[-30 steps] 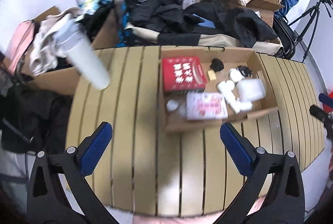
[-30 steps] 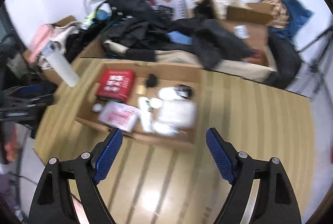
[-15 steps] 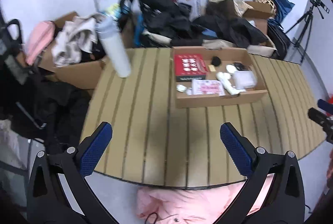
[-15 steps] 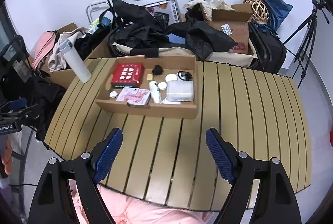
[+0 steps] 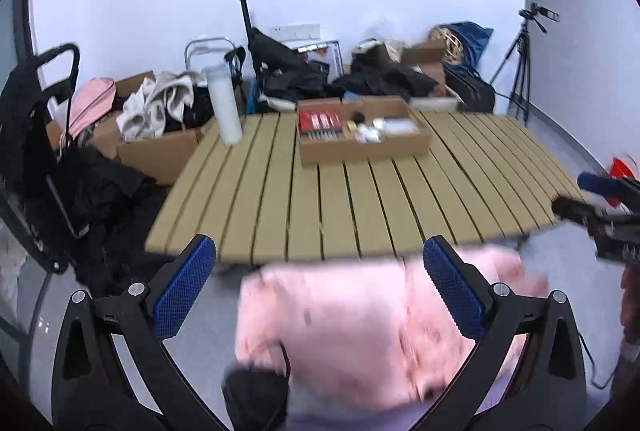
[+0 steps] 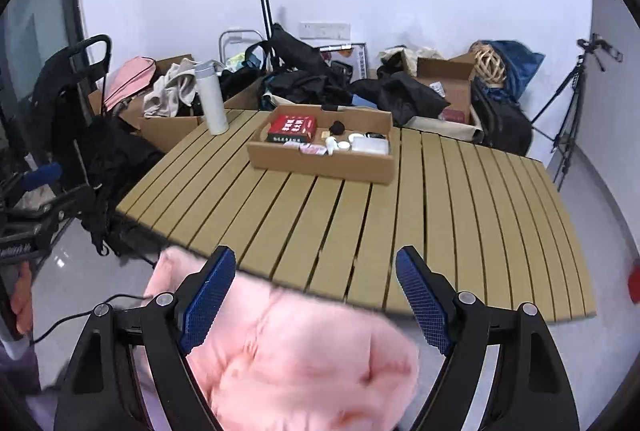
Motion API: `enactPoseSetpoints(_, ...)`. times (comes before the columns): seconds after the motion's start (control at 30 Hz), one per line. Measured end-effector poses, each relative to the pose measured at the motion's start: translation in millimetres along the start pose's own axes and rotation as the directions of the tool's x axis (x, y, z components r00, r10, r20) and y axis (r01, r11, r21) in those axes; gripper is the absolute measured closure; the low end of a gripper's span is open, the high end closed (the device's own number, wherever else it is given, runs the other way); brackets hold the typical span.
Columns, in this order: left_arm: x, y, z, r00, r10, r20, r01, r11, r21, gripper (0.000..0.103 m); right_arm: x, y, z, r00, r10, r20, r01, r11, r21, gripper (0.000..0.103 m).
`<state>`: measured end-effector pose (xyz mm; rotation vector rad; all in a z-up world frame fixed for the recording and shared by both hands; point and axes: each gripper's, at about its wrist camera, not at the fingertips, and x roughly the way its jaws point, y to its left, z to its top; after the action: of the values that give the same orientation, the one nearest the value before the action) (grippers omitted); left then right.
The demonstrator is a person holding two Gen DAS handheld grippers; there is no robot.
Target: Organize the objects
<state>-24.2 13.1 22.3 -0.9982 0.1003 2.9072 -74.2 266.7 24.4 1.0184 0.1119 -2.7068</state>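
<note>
Now both your tongs, left (image 5: 319, 291) and right (image 6: 315, 297), gape empty, well back from the cardboard box (image 6: 320, 161) on the desk (image 6: 360, 223); reaching blindly risks toppling the white bottle (image 6: 211, 99).

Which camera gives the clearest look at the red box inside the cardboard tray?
The right wrist view: the red box sits sharp in the cardboard tray, with its white print and dark side visible. In the left wrist view the red box is farther off and motion-blurred, just a red patch.
</note>
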Motion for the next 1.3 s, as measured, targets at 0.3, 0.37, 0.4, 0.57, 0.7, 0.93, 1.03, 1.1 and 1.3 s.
enactPoseSetpoints(0.3, -34.0, -11.4, -39.4, 0.999, 0.012, 0.044, -0.013, 1.000, 0.021, 0.000, -19.0, 40.6, -65.9, 1.000, 0.007, 0.016, -0.008, 0.999, 0.045, 0.018)
enactPoseSetpoints(0.37, -33.4, -9.6, -41.4, 0.999, 0.027, 0.038, -0.027, 1.000, 0.014, 0.000, -19.7, 45.3, -65.4, 1.000, 0.012, 0.023, -0.013, 1.000, 0.027, 0.018)
enactPoseSetpoints(0.4, -31.8, -9.0, -43.5, 0.999, 0.026, 0.025, -0.026, 1.000, 0.008, 0.000, -19.4, 46.3, -67.7, 1.000, 0.006, 0.020, -0.007, 1.000, 0.022, 0.018)
enactPoseSetpoints(0.57, -30.9, -7.6, -48.2, 1.000, 0.010, 0.010, -0.010, 1.000, -0.006, 0.000, -13.9, 41.1, -72.1, 1.000, 0.014, -0.006, -0.013, 0.999, 0.045, 0.018)
enactPoseSetpoints(0.7, -32.6, -7.6, -48.2, 1.000, 0.010, 0.014, -0.009, 1.000, -0.010, 0.000, -11.3, 32.5, -73.8, 0.999, 0.027, -0.020, -0.025, 0.996, 0.084, 0.018)
enactPoseSetpoints(0.93, -32.5, -7.2, -47.7, 1.000, 0.013, 0.017, -0.013, 1.000, -0.009, 0.000, -14.8, 34.6, -76.0, 1.000, 0.005, -0.018, -0.003, 0.997, 0.078, 0.017)
enactPoseSetpoints(1.03, -32.6, -8.0, -47.6, 1.000, 0.013, 0.017, -0.013, 1.000, -0.009, 0.000, -16.5, 35.8, -76.1, 1.000, 0.003, -0.012, -0.002, 0.997, 0.073, 0.017)
enactPoseSetpoints(1.1, -33.3, -9.0, -47.5, 1.000, 0.010, 0.018, -0.010, 1.000, -0.008, 0.000, -15.9, 35.2, -76.0, 1.000, 0.005, -0.014, -0.004, 0.997, 0.072, 0.018)
enactPoseSetpoints(1.3, -34.1, -11.5, -47.3, 1.000, 0.004, 0.021, -0.004, 1.000, 0.002, 0.000, -14.4, 35.4, -76.5, 1.000, 0.007, -0.019, -0.006, 0.998, 0.070, 0.018)
